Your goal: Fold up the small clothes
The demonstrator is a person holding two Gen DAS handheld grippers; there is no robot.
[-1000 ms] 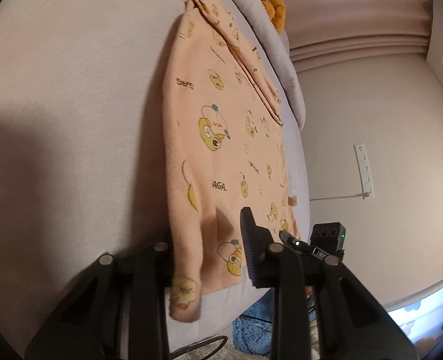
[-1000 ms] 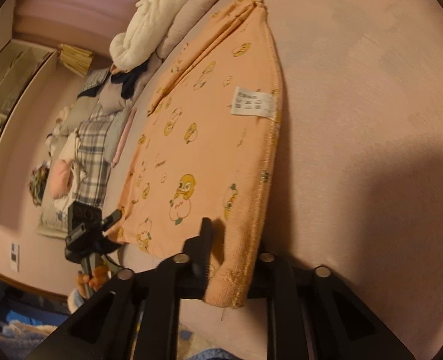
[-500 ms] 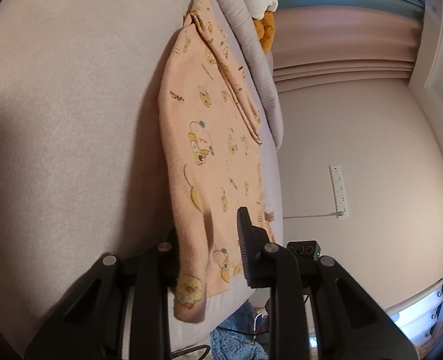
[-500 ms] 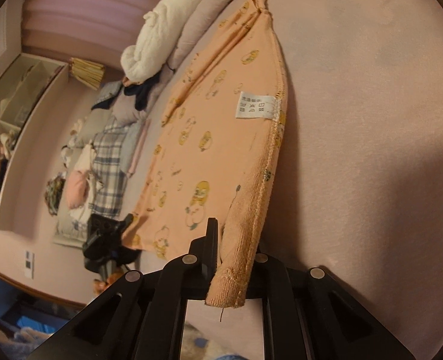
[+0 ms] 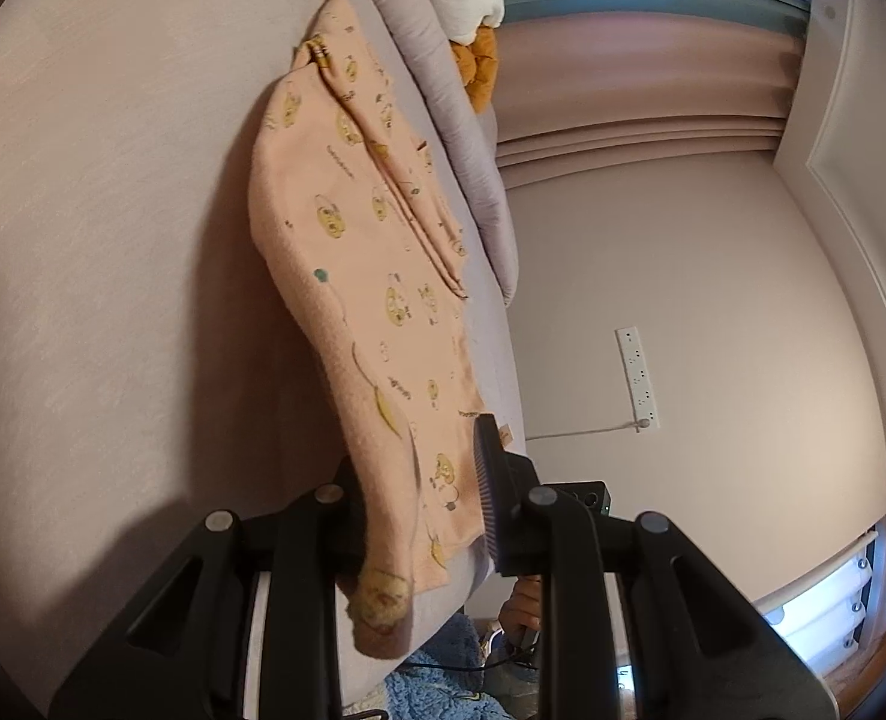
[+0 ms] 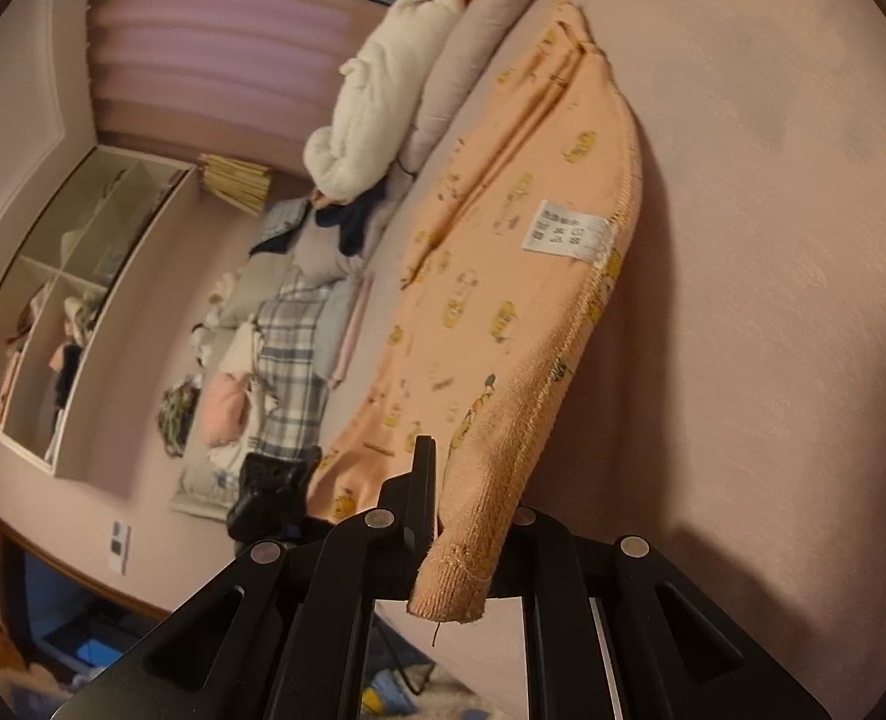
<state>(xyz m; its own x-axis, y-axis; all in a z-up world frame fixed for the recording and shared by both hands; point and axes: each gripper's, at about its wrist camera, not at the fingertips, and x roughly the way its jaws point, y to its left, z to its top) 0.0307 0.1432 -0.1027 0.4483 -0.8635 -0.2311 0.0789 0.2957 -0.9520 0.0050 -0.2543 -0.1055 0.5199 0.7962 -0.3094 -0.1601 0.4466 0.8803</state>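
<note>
A small peach garment printed with yellow cartoon ducks [image 5: 377,276] lies on a pale pink bed surface [image 5: 95,240]. My left gripper [image 5: 419,498] is shut on its near edge and holds that edge lifted. My right gripper [image 6: 472,504] is shut on the garment's other near corner [image 6: 502,420], a ribbed hem, also lifted. A white care label [image 6: 568,234] shows on the raised cloth. The far end of the garment rests bunched against a grey bolster [image 5: 443,96].
A grey bolster [image 6: 472,42] and a white plush [image 6: 377,102] line the bed's far edge. A pile of clothes, one plaid [image 6: 287,360], lies on the bed. A power strip [image 5: 637,378] hangs on the wall. An open shelf [image 6: 71,306] stands at left. A blue rug [image 5: 437,684] lies below.
Both grippers have lifted the garment's near edge higher and carried it toward the far end. More of the cloth hangs off the bed surface, and the care label sits higher.
</note>
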